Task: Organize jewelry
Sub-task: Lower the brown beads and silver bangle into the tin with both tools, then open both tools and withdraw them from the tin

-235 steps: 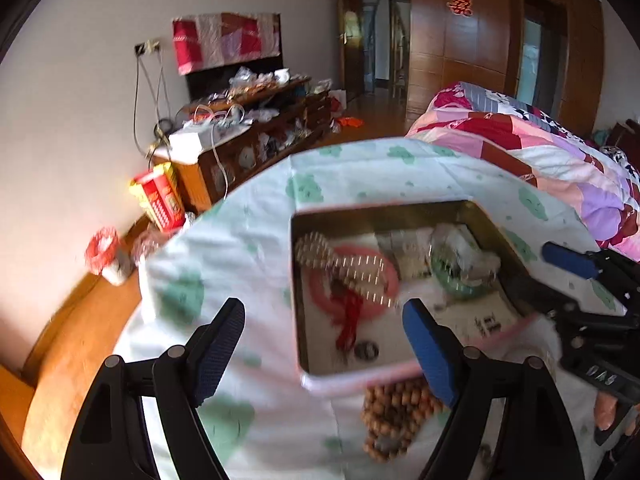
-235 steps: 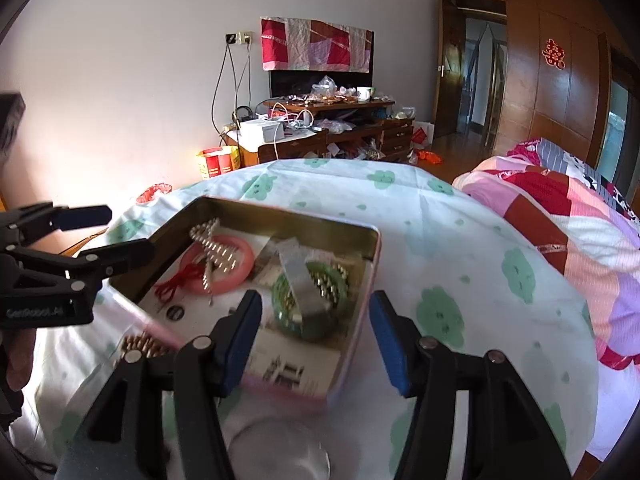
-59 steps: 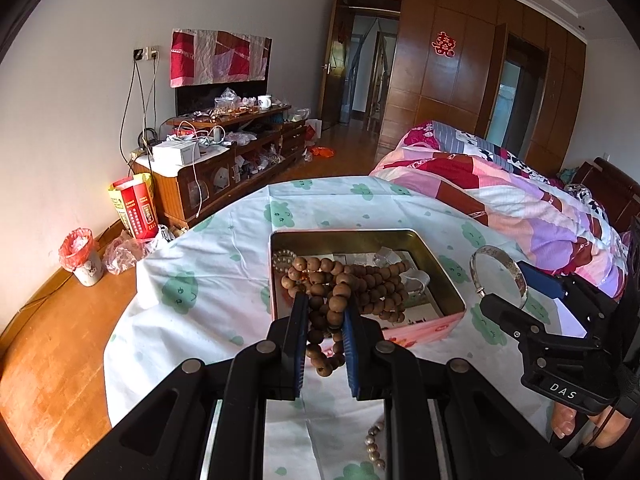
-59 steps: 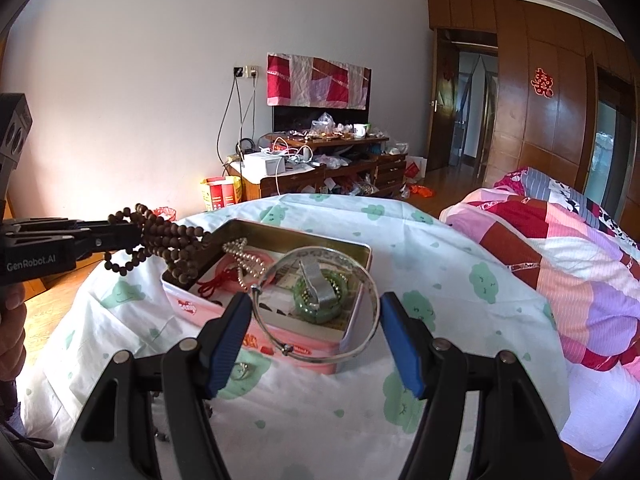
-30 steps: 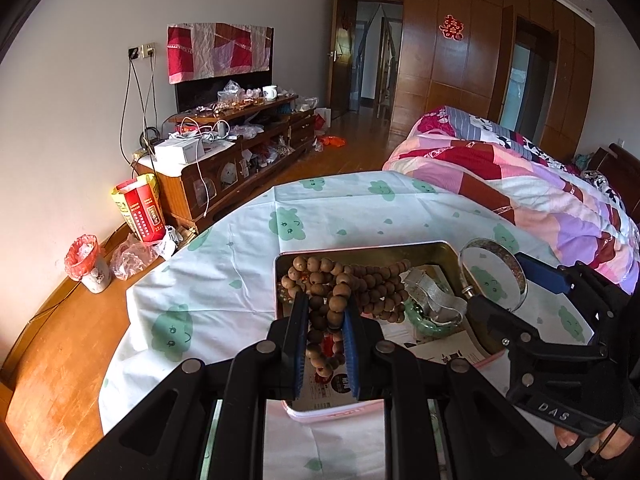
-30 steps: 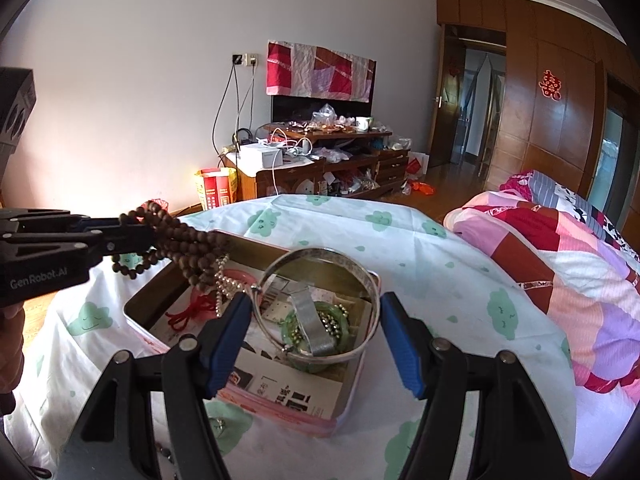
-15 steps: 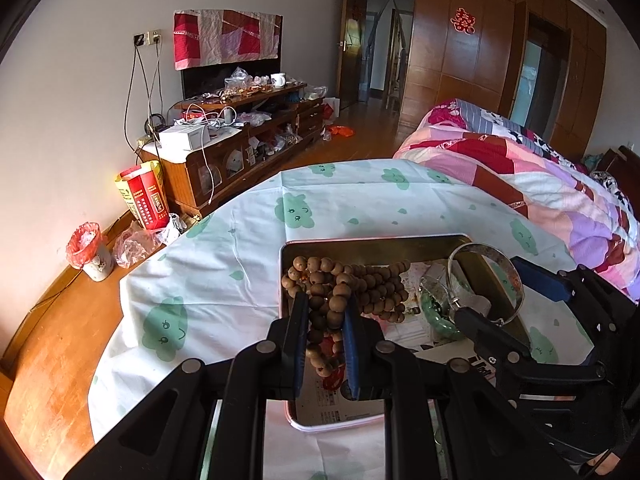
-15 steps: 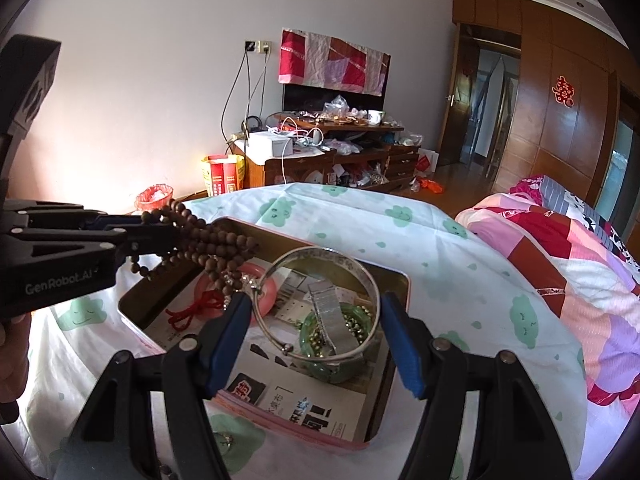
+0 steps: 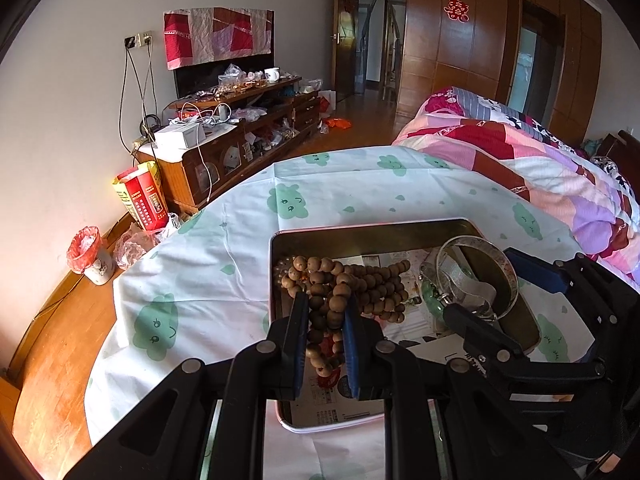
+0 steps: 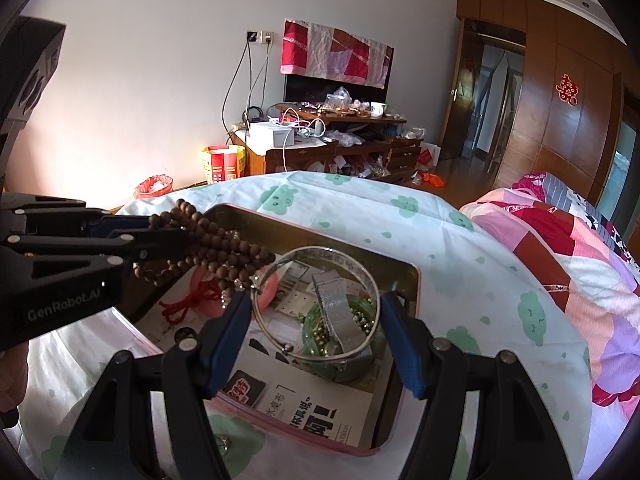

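Note:
My left gripper (image 9: 326,320) is shut on a bunch of brown wooden beads (image 9: 344,284), which hangs over the left half of the open tin (image 9: 376,226). From the right wrist view, the left gripper (image 10: 160,236) comes in from the left with the beads (image 10: 224,248) draped off its tip. My right gripper (image 10: 315,300) is shut on a silver bangle (image 10: 360,268), held flat between its blue pads above the tin (image 10: 416,280). In the tin lie a green bangle (image 10: 316,356), a pink ring (image 10: 272,288), a red cord (image 10: 188,304) and printed paper.
The tin sits on a round table under a white cloth with green clouds (image 9: 224,248). A small ring (image 10: 222,444) lies on the cloth in front of the tin. A quilted bed (image 10: 560,248) stands right, a cluttered cabinet (image 9: 224,140) behind.
Both grippers have edged closer over the tin with their loads still held. The bangle now hangs lower above the green bangle, and the beads hang further in over the tin.

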Demonstrator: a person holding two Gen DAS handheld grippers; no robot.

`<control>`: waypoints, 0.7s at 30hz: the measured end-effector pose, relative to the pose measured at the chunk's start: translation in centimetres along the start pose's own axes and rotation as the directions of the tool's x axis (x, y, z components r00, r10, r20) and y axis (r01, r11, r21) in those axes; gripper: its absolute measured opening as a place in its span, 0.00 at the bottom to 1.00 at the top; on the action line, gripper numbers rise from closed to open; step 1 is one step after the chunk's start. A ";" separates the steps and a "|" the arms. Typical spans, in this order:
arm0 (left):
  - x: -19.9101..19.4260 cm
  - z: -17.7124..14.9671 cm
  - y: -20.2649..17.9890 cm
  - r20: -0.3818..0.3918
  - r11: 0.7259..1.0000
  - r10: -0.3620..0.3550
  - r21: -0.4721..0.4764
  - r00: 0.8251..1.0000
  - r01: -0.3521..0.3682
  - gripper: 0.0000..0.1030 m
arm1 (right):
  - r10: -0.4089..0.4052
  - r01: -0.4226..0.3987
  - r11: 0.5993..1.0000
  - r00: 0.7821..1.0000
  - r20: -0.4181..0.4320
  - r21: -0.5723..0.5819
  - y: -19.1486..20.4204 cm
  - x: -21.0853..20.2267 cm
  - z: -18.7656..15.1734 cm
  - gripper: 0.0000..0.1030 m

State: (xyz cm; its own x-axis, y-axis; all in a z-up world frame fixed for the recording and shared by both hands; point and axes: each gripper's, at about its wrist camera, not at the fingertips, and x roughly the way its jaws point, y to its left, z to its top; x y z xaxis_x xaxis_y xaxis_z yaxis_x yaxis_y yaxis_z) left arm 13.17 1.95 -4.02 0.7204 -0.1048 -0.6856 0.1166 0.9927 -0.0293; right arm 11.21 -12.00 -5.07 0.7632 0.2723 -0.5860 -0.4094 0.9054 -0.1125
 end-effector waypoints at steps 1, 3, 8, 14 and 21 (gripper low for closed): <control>0.0 0.0 0.0 -0.001 1.000 0.001 0.001 1.000 -0.001 0.16 | -0.001 0.001 1.000 1.000 -0.001 0.002 0.0 0.0 -0.1 0.67; 0.1 -0.1 0.0 -0.005 1.000 0.000 0.001 1.000 0.000 0.16 | -0.002 0.002 1.000 1.000 -0.003 0.005 0.0 0.1 -0.1 0.67; 0.3 -0.3 -0.2 -0.009 1.000 -0.005 0.008 1.000 0.005 0.16 | -0.004 0.004 1.000 1.000 -0.003 0.005 0.0 0.1 -0.1 0.67; 0.6 -0.6 -0.4 -0.015 1.000 -0.009 0.010 1.000 0.010 0.16 | -0.004 0.004 1.000 1.000 -0.009 0.010 -0.2 0.3 -0.1 0.67; -0.9 -0.7 -0.8 0.032 0.998 0.053 0.018 0.998 -0.054 0.74 | 0.002 -0.002 1.000 1.000 -0.018 0.019 -0.5 0.1 -0.6 0.79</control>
State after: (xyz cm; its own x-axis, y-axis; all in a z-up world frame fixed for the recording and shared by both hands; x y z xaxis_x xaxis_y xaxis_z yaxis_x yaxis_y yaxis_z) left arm 11.92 1.34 -3.90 0.7470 -0.0535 -0.6626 0.0896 0.9958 0.0207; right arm 11.19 -12.61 -5.55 0.7530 0.2684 -0.6008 -0.4014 0.9108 -0.0962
